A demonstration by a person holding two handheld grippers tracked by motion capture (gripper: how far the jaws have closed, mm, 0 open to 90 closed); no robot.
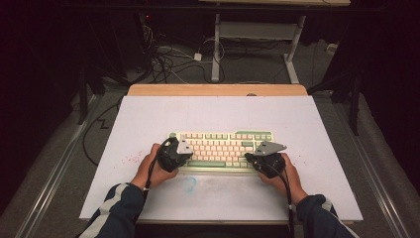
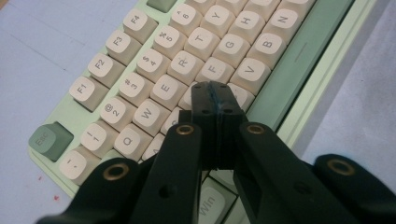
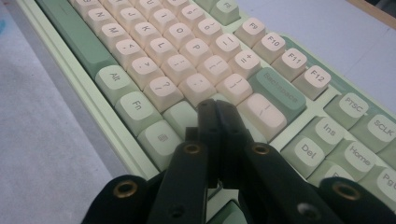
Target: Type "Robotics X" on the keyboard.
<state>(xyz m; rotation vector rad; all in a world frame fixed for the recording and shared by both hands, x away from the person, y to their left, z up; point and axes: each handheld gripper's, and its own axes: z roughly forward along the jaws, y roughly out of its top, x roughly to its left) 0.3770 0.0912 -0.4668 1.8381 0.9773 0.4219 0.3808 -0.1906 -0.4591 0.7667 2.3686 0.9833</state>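
Note:
A pale green keyboard [image 1: 220, 148] with cream and green keycaps lies in the middle of the white table top [image 1: 218, 114]. My left gripper [image 1: 174, 154] rests over its left end. In the left gripper view that gripper [image 2: 215, 91] has its jaws pressed together, tips over the keys [image 2: 212, 70] near D and C, nothing between them. My right gripper [image 1: 266, 158] sits over the keyboard's right end. Its jaws [image 3: 215, 108] are also pressed together, tips above the keys [image 3: 196, 86] near the green Shift cap [image 3: 180, 116], holding nothing.
The green space bar [image 2: 299, 58] and the keyboard's front rim lie beside my left jaws. A faint blue smear [image 1: 189, 183] and red specks [image 1: 131, 159] mark the table. A wooden strip [image 1: 218, 90] edges the far side; cables [image 1: 168, 59] and desk legs stand beyond.

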